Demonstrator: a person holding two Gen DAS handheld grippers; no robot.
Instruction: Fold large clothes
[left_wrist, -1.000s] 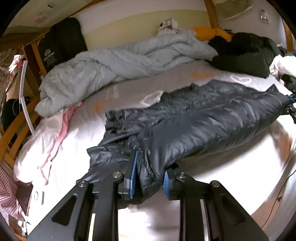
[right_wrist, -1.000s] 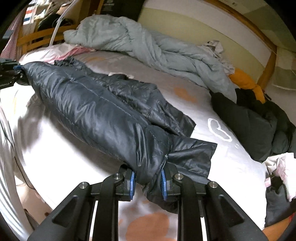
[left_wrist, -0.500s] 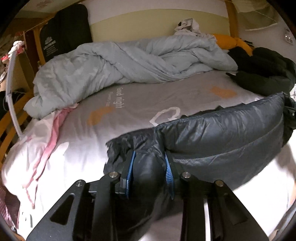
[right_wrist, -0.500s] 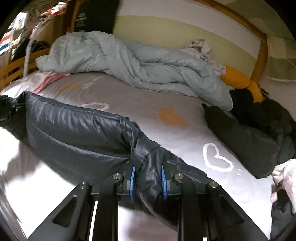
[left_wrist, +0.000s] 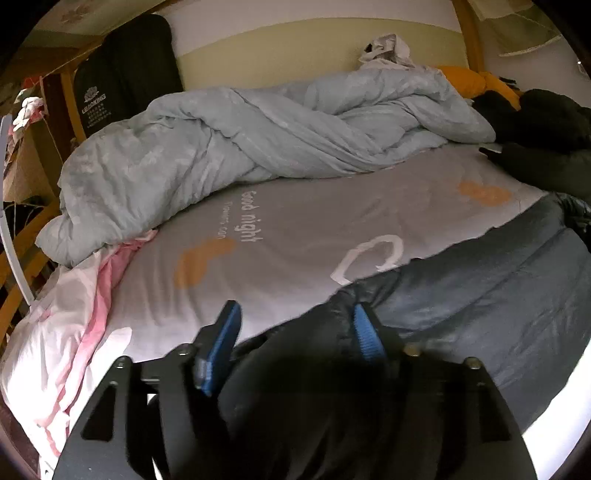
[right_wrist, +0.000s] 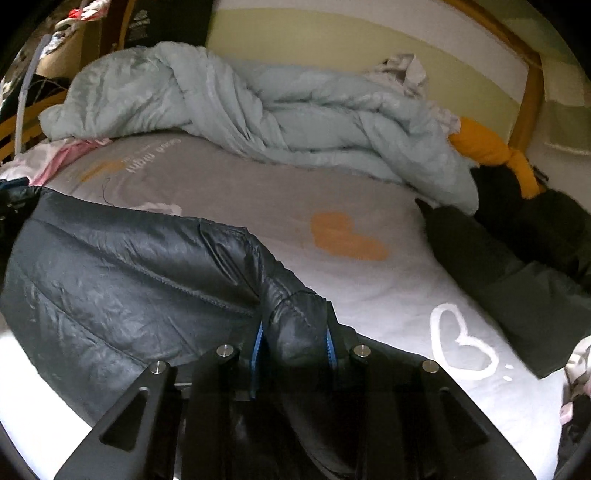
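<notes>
Where the left wrist view looks across a bed (left_wrist: 295, 221), the left tool (left_wrist: 295, 332) sits at lower centre, its blue pads having just been spreading apart; a dark puffer jacket (left_wrist: 480, 295) lies between them, touching only the right pad. A pale blue duvet (left_wrist: 258, 136) is heaped across the top. Through the right wrist view, the right tool (right_wrist: 293, 341) at lower centre pinches a fold of the jacket (right_wrist: 129, 288), which stretches to the left edge.

Dim, warm room light; fisheye-bent edges; blown-out white lower corners.
</notes>
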